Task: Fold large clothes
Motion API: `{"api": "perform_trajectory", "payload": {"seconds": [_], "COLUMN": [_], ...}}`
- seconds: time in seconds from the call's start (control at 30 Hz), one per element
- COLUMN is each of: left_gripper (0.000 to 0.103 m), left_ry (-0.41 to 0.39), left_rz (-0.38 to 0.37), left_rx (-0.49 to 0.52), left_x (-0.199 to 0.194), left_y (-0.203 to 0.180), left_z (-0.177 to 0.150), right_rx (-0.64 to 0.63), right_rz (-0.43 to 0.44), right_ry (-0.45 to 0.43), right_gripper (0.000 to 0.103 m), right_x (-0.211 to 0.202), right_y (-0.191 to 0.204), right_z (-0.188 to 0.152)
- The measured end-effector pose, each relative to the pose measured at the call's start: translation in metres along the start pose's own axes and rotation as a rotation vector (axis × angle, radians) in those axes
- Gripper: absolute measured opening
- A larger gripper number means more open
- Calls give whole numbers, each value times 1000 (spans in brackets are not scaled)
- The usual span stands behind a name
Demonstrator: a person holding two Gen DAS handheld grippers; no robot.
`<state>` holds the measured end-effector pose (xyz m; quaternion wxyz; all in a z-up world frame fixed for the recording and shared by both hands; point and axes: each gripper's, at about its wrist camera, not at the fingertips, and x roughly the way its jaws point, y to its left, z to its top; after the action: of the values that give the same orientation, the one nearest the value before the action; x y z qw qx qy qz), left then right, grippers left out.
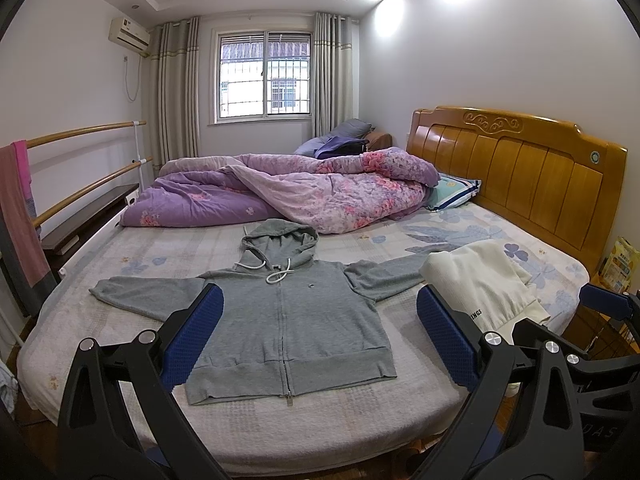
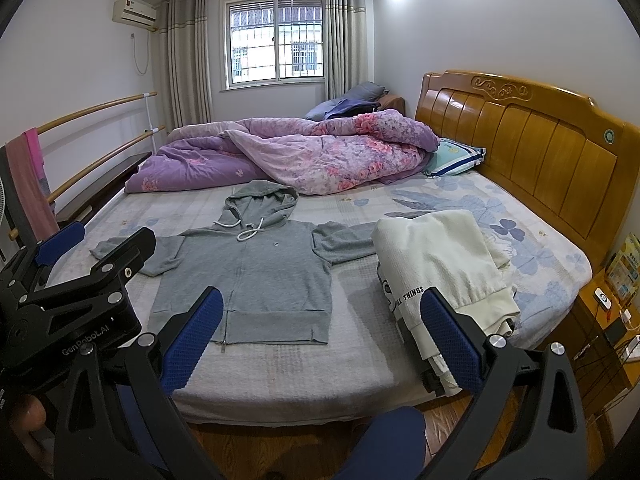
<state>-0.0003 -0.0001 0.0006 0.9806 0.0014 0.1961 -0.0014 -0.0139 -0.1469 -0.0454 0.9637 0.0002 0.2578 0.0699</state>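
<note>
From the left wrist camera, the left hand-held gripper [image 1: 318, 334] stands with its blue pads spread wide and nothing between them, held off the near edge of the bed [image 1: 320, 420]. The grey hoodie [image 1: 288, 320] lies flat and zipped straight ahead of it, hood towards the purple quilt [image 1: 280, 188], hem towards the camera, so its long axis runs away from the gripper while the sleeves stretch out to either side. The left sleeve [image 1: 140, 294] reaches beyond the left pad, and the right sleeve runs towards a folded cream garment [image 1: 480, 284]. The tip of the right hand-held gripper [image 1: 608, 304] shows at the right edge. From the right wrist camera, the right hand-held gripper [image 2: 320, 334] is likewise wide open and empty, but the hoodie [image 2: 256, 276] sits left of its centre line, and the cream garment [image 2: 440, 268] lies directly ahead of its right pad. The left hand-held gripper [image 2: 60, 248] appears at the left, over the left sleeve's end. The left gripper seems the nearer to the hoodie's body and left sleeve; the right must probably shift leftward to reach the right sleeve [image 2: 344, 240].
</note>
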Motion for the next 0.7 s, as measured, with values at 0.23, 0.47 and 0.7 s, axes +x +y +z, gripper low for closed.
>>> {"api": "perform_trajectory", "payload": {"seconds": [0.23, 0.47, 0.7], "left_gripper": [97, 97, 97], "left_ry": [0, -3, -3], "left_rz": [0, 4, 4], "left_rx": [0, 0, 0], "left_x": [0, 2, 2], "left_y": [0, -3, -4], "left_z": [0, 0, 2], "right_rx": [0, 0, 3], "right_rz": [0, 4, 7], "right_ry": [1, 0, 3], "right_gripper": [95, 95, 95], "right_x": [1, 4, 4], "right_y": [1, 4, 7], "right_z": [0, -3, -3]}}
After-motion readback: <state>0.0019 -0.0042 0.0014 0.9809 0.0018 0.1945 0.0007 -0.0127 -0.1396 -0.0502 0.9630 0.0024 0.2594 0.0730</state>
